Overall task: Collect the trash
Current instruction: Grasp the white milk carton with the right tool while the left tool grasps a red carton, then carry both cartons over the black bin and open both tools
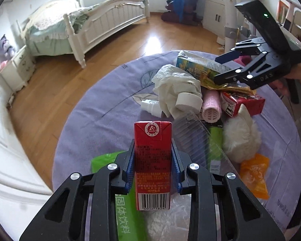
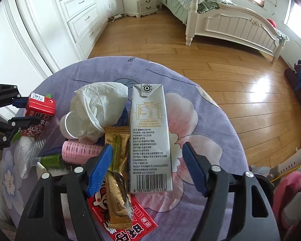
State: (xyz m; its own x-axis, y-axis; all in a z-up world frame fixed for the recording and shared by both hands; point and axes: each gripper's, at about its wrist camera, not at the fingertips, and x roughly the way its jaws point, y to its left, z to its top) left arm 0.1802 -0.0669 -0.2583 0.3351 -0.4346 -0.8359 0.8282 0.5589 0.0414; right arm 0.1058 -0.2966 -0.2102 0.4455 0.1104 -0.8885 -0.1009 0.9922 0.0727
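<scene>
A small red drink carton [image 1: 152,160] stands upright between the blue pads of my left gripper [image 1: 153,150], which is shut on its two sides. The right wrist view shows that carton [image 2: 40,108] at the far left, in the left gripper [image 2: 24,112]. My right gripper [image 2: 147,146] hangs open over the trash pile. A tall grey milk carton [image 2: 148,132] and a gold wrapper [image 2: 118,170] lie between its fingers, and the pads do not press on either. From the left wrist view, the right gripper [image 1: 217,69] sits over that carton [image 1: 198,66].
The pile lies on a round table with a purple cloth [image 1: 102,104]: crumpled white tissue [image 2: 102,104], a white cup [image 2: 70,126], a pink hair roller [image 2: 80,150], a flat red pack [image 2: 126,221], a white plush [image 1: 240,134], an orange packet [image 1: 254,174], a green packet [image 1: 104,160]. Wooden floor and a bed lie beyond.
</scene>
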